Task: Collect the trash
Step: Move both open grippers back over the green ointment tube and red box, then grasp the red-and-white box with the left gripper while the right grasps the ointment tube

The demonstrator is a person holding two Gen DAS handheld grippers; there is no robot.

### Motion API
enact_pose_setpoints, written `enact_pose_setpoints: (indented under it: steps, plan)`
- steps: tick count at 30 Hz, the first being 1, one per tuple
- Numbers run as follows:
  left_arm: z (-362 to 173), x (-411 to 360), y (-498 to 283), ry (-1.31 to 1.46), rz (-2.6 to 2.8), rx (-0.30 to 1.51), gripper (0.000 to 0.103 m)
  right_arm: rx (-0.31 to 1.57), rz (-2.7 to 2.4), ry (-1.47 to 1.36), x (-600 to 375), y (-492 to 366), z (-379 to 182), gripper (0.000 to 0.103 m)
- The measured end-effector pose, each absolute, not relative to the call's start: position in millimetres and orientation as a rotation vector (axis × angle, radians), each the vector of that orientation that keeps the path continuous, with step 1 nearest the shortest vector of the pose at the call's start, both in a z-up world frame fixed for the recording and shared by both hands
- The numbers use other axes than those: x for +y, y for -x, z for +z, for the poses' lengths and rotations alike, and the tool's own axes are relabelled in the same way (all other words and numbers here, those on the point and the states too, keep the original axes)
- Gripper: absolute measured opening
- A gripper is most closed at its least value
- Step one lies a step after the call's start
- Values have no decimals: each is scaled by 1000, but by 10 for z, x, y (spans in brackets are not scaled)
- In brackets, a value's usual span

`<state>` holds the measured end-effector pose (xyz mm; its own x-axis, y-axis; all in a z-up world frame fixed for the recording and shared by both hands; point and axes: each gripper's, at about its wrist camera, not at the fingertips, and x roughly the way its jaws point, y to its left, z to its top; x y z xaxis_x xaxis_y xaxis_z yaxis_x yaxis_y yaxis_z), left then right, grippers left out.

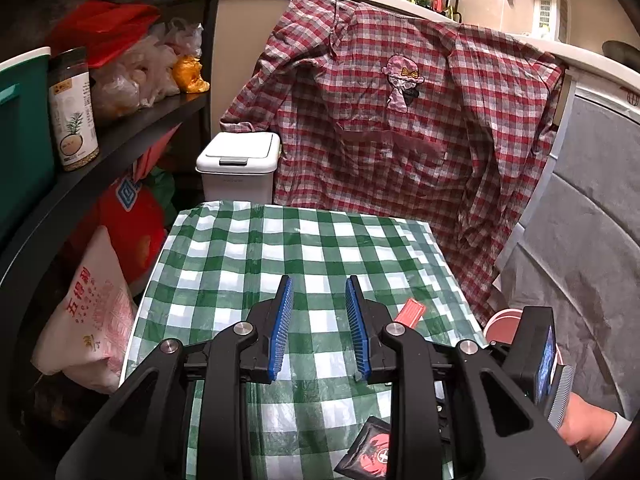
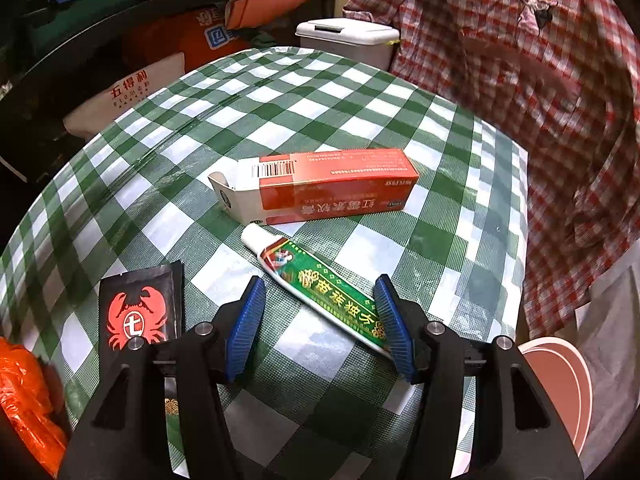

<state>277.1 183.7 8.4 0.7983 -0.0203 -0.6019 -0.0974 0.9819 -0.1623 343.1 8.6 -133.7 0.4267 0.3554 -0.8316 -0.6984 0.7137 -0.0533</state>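
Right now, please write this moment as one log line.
left gripper: open, empty | right gripper: open over green tube | red box: on table | bin: lid closed

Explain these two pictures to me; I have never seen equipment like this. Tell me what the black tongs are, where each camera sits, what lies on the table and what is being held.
There is no robot. A person carries a hand-held gripper in each hand: black tongs with two blue pads, and a wide-angle camera on each looking forward along them.

The left camera shows the left hand-held gripper, open and empty, above the green checked tablecloth, with the white bin behind.

The right camera shows the right hand-held gripper, open, with the green tube lying between its pads, not gripped. Beyond lies the red carton, one end open; at left, the black crab sachet.

Nothing is held.
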Motion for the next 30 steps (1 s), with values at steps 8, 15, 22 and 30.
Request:
enact_pose_setpoints:
  steps: [8, 15, 22, 30]
  plan:
    - [117, 1850, -2771, 204, 37, 639, 27, 961, 729, 400, 5, -3402, -1323, 43]
    - [123, 1859, -2764, 212, 38, 636, 27, 974, 758, 421, -83, -3295, -1299, 8]
    - [112, 1887, -2766, 220, 37, 642, 27, 1007, 698, 375, -284, -3278, -1283, 4]
    - [-235, 1721, -2909, 196, -62, 718, 27, 1026, 551, 285, -485, -3333, -1285, 4]
